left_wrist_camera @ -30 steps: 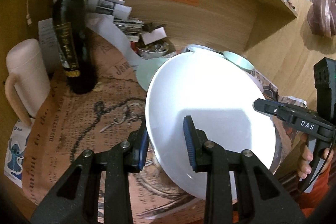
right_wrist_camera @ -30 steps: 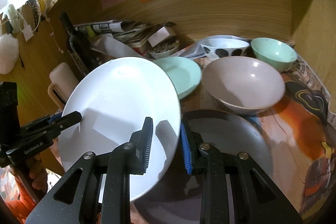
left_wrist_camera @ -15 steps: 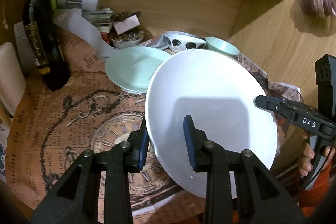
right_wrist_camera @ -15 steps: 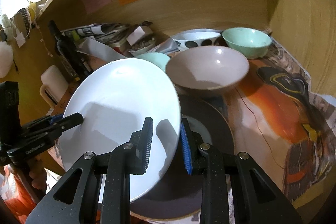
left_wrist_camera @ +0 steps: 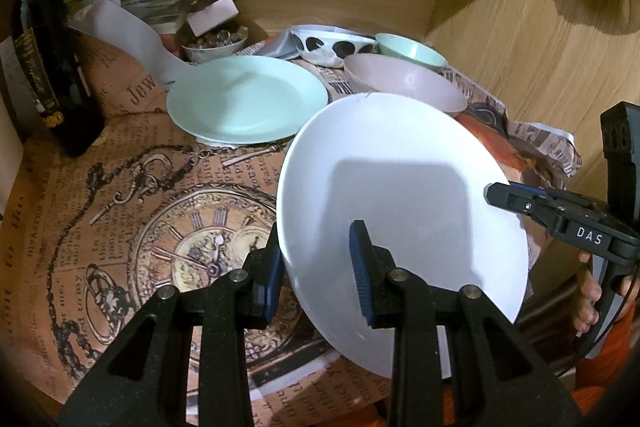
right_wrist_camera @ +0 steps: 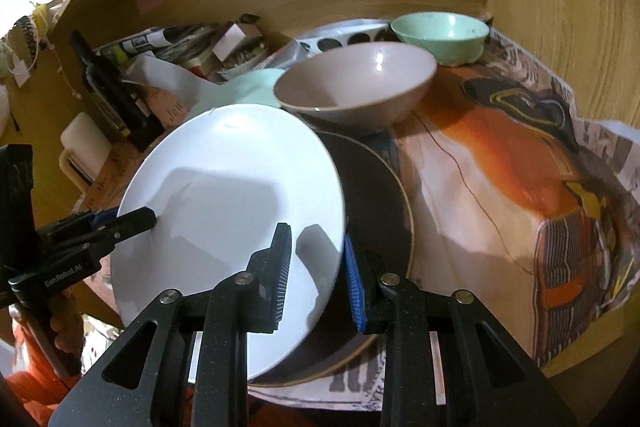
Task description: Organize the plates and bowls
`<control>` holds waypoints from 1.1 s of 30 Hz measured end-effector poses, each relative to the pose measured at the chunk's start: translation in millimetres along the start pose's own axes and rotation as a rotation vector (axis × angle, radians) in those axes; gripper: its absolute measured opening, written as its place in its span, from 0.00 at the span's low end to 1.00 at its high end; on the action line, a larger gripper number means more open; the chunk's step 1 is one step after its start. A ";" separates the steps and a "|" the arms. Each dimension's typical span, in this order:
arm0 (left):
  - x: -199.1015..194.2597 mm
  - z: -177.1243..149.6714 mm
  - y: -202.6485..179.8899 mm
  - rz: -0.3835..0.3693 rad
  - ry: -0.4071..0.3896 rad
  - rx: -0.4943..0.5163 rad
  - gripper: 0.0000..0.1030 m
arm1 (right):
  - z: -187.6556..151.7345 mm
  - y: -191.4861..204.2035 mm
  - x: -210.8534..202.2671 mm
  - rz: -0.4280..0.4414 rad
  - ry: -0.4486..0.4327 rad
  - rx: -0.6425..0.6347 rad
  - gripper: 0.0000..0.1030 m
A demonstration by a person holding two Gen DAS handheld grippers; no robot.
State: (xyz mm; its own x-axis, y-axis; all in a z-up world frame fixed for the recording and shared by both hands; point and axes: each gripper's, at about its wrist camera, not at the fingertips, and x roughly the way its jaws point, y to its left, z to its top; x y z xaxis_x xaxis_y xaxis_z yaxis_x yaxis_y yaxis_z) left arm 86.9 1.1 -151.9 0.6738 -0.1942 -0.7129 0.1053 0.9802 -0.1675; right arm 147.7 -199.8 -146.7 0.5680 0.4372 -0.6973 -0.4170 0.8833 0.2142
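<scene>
A large white plate (left_wrist_camera: 404,187) is held tilted above the table by both grippers. My left gripper (left_wrist_camera: 316,267) is shut on its left rim, and my right gripper (right_wrist_camera: 318,267) is shut on its right rim (right_wrist_camera: 240,187). A dark plate (right_wrist_camera: 380,195) lies on the table under the white plate's right side. A mint green plate (left_wrist_camera: 246,99) lies further back. A beige bowl (right_wrist_camera: 356,87), a mint bowl (right_wrist_camera: 440,35) and a white bowl with black spots (left_wrist_camera: 336,45) stand at the back right.
A dark wine bottle (left_wrist_camera: 48,67) and a cream mug (right_wrist_camera: 82,147) stand at the left. Papers and a small dish of trinkets (left_wrist_camera: 212,41) crowd the back wall. Printed newspaper (left_wrist_camera: 160,227) covers the table. Wooden walls enclose the back and right.
Both grippers with the white plate have moved forward and lower over the table. The mint plate and the bowls now look nearer, and the bottle has slid to the left edge.
</scene>
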 end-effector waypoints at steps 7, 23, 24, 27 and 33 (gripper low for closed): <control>11.3 1.2 -4.7 -0.017 0.023 0.011 0.31 | -4.7 -8.1 0.0 -0.010 0.010 0.026 0.23; 33.5 11.2 -12.5 -0.056 0.061 0.014 0.32 | -3.0 -19.7 -3.8 -0.036 0.005 0.055 0.23; 34.6 11.6 -11.9 -0.059 0.064 0.011 0.32 | -2.6 -19.3 -3.6 -0.037 0.005 0.055 0.23; 37.7 12.2 -10.4 -0.068 0.071 0.004 0.33 | -1.8 -19.9 -3.4 -0.038 0.007 0.055 0.23; 41.3 13.2 -8.0 -0.082 0.074 0.000 0.33 | -0.2 -20.0 -3.1 -0.044 0.011 0.046 0.23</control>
State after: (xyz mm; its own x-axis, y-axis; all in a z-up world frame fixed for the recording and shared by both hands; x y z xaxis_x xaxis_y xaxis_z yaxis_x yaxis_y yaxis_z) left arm 123.6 -14.3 -170.9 0.6073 -0.2761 -0.7450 0.1581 0.9609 -0.2272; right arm 154.1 -218.9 -149.0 0.5774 0.3957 -0.7142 -0.3584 0.9088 0.2138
